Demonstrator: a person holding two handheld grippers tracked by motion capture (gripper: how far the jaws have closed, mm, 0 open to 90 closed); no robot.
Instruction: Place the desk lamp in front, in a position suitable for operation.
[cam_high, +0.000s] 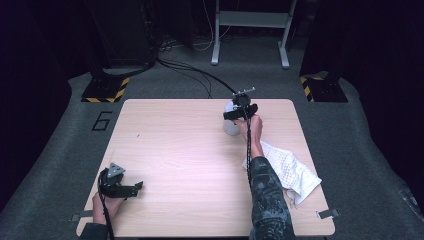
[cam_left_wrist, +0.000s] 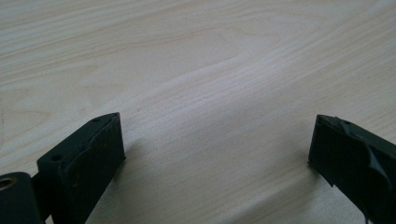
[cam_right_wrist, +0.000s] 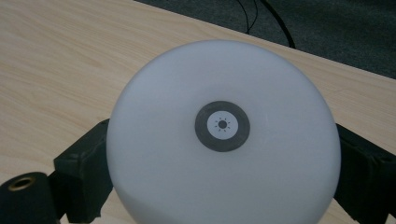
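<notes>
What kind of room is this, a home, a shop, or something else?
Most likely a lab or recording studio, not a home. A bare wooden table stands alone on grey carpet, with a number marked on the floor, hazard-striped stand bases and loose cables beyond it.

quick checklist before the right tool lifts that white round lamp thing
1. Lamp between the jaws: ok. The right tool has one jaw on each side of the white round lamp.
2. Firm grip: cannot tell. The jaws sit at the lamp's sides, but pad contact is hidden behind its dome.
3. Lamp resting flat on the table: cannot tell; its base is hidden.
4. White cloth away from the lamp: ok, it lies apart, nearer the person.
5. Left tool out of the way: ok, open over bare wood at the near left corner.
</notes>
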